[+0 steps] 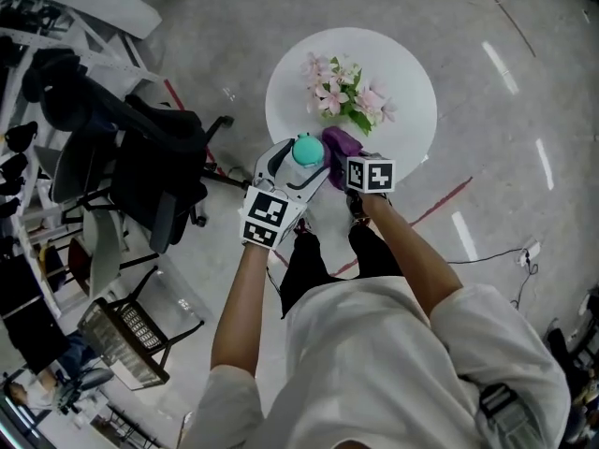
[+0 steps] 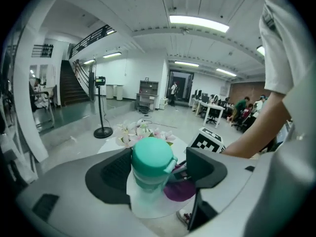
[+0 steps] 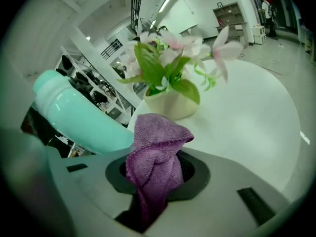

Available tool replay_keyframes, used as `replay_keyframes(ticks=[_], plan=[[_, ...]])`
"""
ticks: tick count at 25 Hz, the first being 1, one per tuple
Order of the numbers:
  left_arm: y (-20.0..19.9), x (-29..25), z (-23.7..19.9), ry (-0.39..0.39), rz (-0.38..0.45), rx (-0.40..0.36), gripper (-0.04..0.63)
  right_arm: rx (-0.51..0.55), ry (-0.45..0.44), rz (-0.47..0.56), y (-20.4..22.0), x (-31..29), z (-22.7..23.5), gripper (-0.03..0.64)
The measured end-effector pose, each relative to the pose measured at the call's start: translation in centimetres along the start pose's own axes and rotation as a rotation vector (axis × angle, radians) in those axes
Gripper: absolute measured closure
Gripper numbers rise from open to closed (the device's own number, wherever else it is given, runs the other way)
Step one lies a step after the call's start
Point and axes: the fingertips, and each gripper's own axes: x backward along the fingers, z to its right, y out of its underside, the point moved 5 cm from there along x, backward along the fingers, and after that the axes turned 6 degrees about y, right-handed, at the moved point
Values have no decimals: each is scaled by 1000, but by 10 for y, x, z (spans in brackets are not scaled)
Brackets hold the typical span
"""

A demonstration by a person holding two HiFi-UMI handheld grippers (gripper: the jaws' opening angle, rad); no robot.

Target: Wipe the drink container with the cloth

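Observation:
A mint-green drink container [image 1: 307, 150] with a round cap stands at the near edge of the round white table [image 1: 412, 92]. It sits between the jaws of my left gripper [image 1: 301, 163]. In the left gripper view the container [image 2: 150, 164] lies against the left jaw, and a gap shows before the right jaw. My right gripper [image 1: 344, 155] is just to the right of it, shut on a bunched purple cloth [image 3: 155, 157]. The cloth [image 1: 339, 143] hangs close beside the container [image 3: 79, 117]; I cannot tell whether they touch.
A pot of pink and white flowers [image 1: 342, 92] stands mid-table, right behind the cloth. A black office chair [image 1: 140, 157] and a wire basket [image 1: 131, 335] are on the floor to the left. A cable [image 1: 496, 251] runs on the floor at right.

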Motion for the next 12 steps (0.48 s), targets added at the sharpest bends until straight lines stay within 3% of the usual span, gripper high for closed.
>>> replay_keyframes(ticks=[2,5,12], plan=[[-3,7,-3,97,17,-10,249,-13,5,31,-3,23,1,515],[-10,17,-11,249,5,-93,244,-55,9,90,-2,56,1,515],[-21,15,-24,649,-185,-465,244,-239,42,287,0,123,-16,515]])
